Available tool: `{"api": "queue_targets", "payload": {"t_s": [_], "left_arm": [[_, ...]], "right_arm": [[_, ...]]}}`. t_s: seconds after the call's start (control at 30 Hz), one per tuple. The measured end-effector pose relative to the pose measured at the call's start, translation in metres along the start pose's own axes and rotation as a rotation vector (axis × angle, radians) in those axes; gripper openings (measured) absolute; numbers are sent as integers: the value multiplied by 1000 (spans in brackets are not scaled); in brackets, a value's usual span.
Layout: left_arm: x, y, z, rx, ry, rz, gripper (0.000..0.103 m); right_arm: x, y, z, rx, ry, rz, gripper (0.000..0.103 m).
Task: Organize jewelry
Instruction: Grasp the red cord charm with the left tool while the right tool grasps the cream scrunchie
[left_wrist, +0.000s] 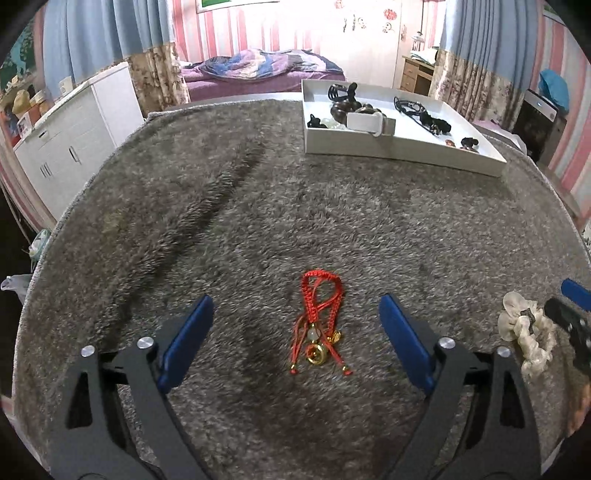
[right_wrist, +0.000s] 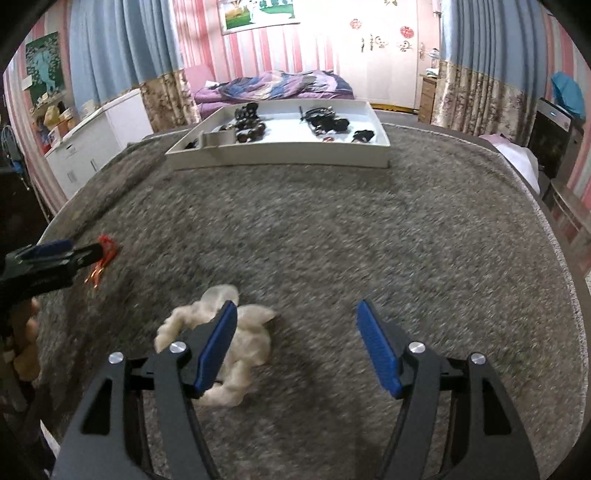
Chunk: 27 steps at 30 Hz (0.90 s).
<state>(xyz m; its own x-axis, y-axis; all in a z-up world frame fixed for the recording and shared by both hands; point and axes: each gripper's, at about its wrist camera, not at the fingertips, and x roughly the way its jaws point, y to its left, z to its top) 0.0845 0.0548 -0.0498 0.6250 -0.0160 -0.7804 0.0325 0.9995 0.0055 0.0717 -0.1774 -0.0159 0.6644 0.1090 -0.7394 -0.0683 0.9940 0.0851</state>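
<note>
— Blue pads of the left hand-held gripper (left_wrist: 295, 332) stand wide apart, the red cord bracelet (left_wrist: 319, 321) lying on the grey rug between them, untouched.

— And the right hand-held gripper (right_wrist: 295, 343)?

— Spread wide too, holding nothing; its left pad overlaps the cream scrunchie (right_wrist: 236, 347). Well beyond, the white tray (right_wrist: 280, 155) holds dark jewelry.

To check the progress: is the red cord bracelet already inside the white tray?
No, the red cord bracelet lies on the grey carpet, far from the white tray.
</note>
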Motion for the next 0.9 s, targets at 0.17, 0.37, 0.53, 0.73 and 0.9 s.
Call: {"api": "queue_targets", "payload": {"t_s": [0.17,0.37,0.53,0.73,0.9], "left_arm": [[14,2,1,-16,43,-23,73],[27,7,5,-40,59,-36,65],[31,8,13,-29,62,-45,49],[31,6,13,-6,65,-36,27],[30,7,14,4,78,-50,12]], "right_arm": [[8,8,-7,-21,30,0,68],[14,14,-11,-36,44,10,68],[15,22,-16,-71,59,16,66],[14,30,-18,-114,79,67,30],[10,29,-9,-138,87,73,12]]}}
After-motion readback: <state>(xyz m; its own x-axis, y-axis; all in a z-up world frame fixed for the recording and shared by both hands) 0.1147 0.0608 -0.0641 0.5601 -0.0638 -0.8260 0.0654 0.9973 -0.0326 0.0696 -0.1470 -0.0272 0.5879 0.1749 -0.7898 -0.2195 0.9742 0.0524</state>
